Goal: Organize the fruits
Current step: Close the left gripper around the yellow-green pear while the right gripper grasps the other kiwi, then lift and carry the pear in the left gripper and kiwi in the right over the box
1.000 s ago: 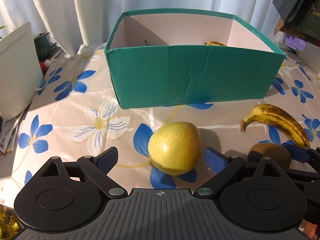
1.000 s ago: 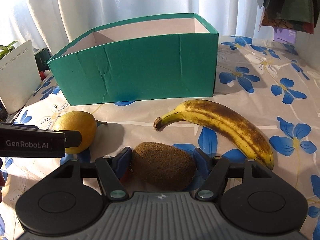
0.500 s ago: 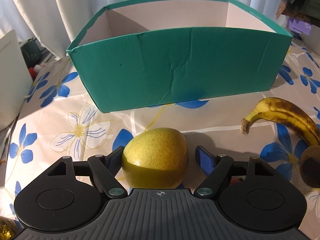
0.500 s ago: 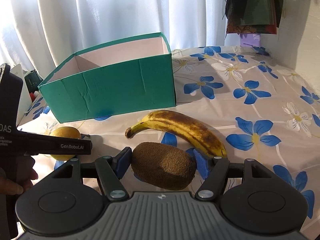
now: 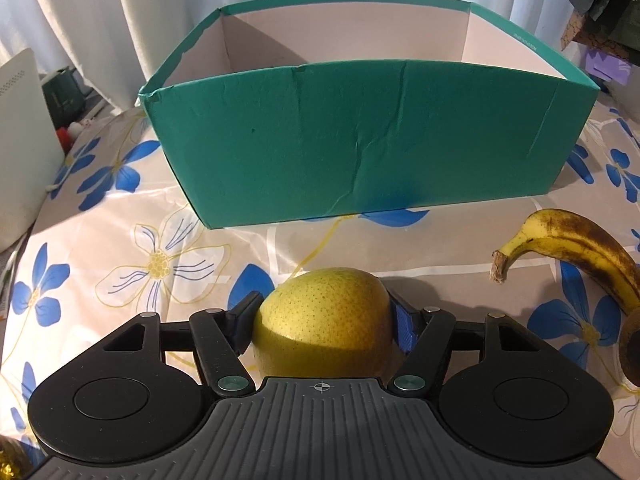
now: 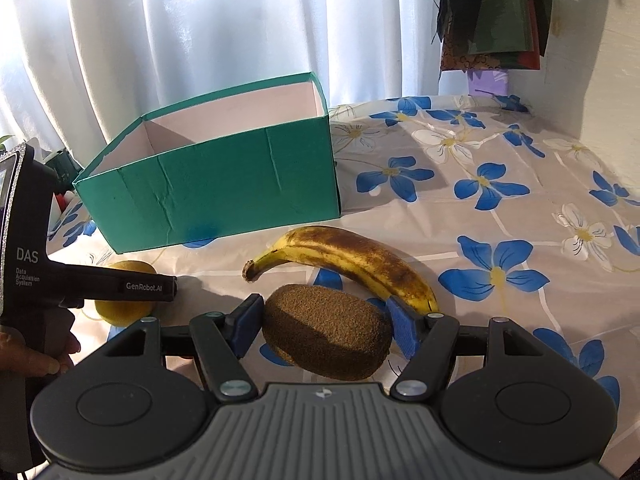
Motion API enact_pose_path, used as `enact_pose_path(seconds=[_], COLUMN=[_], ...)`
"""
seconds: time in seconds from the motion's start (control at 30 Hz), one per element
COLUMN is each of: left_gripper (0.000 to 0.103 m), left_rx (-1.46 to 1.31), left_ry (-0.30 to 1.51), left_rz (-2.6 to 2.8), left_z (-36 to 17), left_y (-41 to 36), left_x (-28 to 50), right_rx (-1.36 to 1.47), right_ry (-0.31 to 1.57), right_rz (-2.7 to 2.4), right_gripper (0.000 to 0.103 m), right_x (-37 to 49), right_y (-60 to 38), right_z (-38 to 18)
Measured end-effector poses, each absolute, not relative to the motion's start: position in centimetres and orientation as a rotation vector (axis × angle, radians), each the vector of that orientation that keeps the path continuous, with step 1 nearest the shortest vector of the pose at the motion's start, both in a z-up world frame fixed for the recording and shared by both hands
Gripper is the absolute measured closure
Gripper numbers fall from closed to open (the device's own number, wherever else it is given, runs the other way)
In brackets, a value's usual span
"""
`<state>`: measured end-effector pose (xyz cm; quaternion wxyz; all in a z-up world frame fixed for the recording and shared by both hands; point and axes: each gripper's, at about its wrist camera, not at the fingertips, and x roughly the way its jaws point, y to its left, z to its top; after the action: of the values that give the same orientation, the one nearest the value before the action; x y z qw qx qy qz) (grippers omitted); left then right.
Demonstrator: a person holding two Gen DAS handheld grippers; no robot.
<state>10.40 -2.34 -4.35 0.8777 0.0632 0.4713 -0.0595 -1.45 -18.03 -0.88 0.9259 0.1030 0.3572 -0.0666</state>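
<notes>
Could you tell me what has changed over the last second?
The left gripper moved in around the pear and is closing on it. The right gripper, shut on the kiwi, lifted it. The banana and green box stayed put.

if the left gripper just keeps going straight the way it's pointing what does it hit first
Probably the flowered tablecloth, just beyond the yellow-green pear that sits between the closing jaws of the left gripper. The gripper points steeply down. Past that stands the teal cardboard box; depth is hard to judge.
</notes>
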Motion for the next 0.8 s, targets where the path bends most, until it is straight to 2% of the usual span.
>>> enact_pose_path(seconds=[0.47,0.8], left_gripper=[0.033,0.033], left_rx=[0.092,0.07], left_ry=[0.963,0.875], left_rz=[-0.14,-0.1], left_z=[-1.9,2.6], left_y=[-0.5,-0.1], left_x=[9.2,9.6], right_rx=[0.183,0.128], right_ry=[0.704,0.62], right_rz=[-0.161,-0.159], right_gripper=[0.036,0.036], right_x=[-0.7,2.0], right_y=[-15.8,-14.4], right_z=[0.2,4.2])
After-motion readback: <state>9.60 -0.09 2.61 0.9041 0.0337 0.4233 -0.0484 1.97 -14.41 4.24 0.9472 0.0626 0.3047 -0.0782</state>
